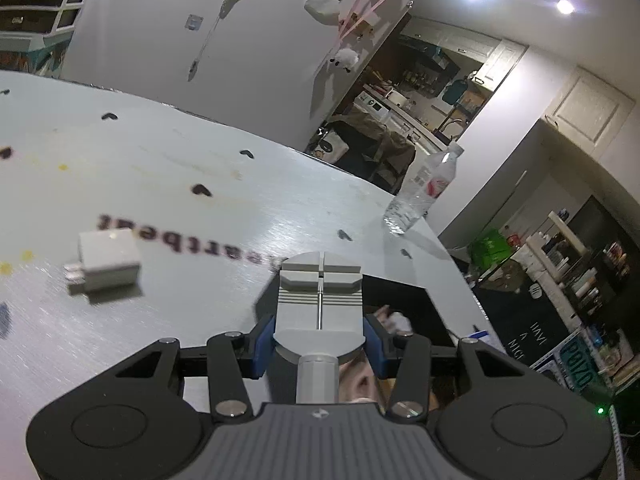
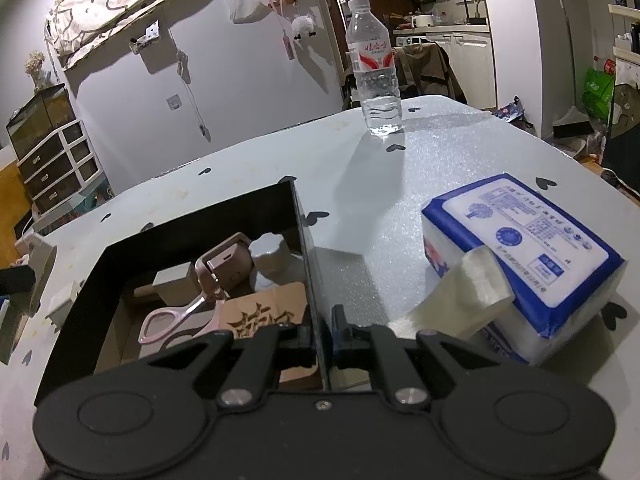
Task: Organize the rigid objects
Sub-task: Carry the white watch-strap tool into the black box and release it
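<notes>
Left gripper (image 1: 319,350): blue pads clamp the sides of a grey tool (image 1: 320,304) with a metal pin down its middle, held above the near edge of the black box (image 1: 434,312). Right gripper (image 2: 321,340): jaws pinched closed on the right wall of the black box (image 2: 303,248). Inside the box: pink scissors (image 2: 180,316), a pink gadget (image 2: 228,266), a brown card (image 2: 268,308). Left of the box, a white charger (image 1: 108,260) lies on the table (image 1: 180,200). Right of the box, a tissue pack (image 2: 524,256). Beyond the box, a water bottle (image 2: 374,68) stands upright.
</notes>
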Motion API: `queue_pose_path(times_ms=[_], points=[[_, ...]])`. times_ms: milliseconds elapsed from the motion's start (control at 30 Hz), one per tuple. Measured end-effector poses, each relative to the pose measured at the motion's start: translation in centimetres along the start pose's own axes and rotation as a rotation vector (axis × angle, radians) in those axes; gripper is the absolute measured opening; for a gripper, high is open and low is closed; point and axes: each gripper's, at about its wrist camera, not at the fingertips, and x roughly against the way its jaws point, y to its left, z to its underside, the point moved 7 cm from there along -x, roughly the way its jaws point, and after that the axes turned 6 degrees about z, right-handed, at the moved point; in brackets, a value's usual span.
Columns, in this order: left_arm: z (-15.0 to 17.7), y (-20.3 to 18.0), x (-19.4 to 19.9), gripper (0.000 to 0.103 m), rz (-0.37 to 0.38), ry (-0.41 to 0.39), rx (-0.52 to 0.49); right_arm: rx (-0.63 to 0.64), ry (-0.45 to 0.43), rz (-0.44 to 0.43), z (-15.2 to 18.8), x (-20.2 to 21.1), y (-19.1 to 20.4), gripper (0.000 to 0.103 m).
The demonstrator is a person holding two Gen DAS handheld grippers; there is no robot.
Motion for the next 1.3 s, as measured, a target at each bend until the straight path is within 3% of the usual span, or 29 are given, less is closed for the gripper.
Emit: queue_pose_path(times_ms=[367, 467, 533, 1300], points=[[1.5, -1.6, -2.2, 0.047, -0.007, 0.017, 0.101, -0.002, -0.005, -0.010, 0.0, 0.1, 0.0, 0.007], [1.4, -1.5, -2.2, 0.056, -0.013, -0.001, 0.113, -0.002, -0.005, -0.014, 0.0, 0.1, 0.0, 0.007], [1.3, -1.4, -1.9, 0.065, -0.029, -0.009, 0.110, -0.003, -0.005, -0.016, 0.0, 0.1, -0.1, 0.008], [2.4, -1.2, -1.6, 0.082, -0.075, 0.059, -0.021, 0.004, -0.002, 0.004, 0.0, 0.0, 0.1, 0.007]])
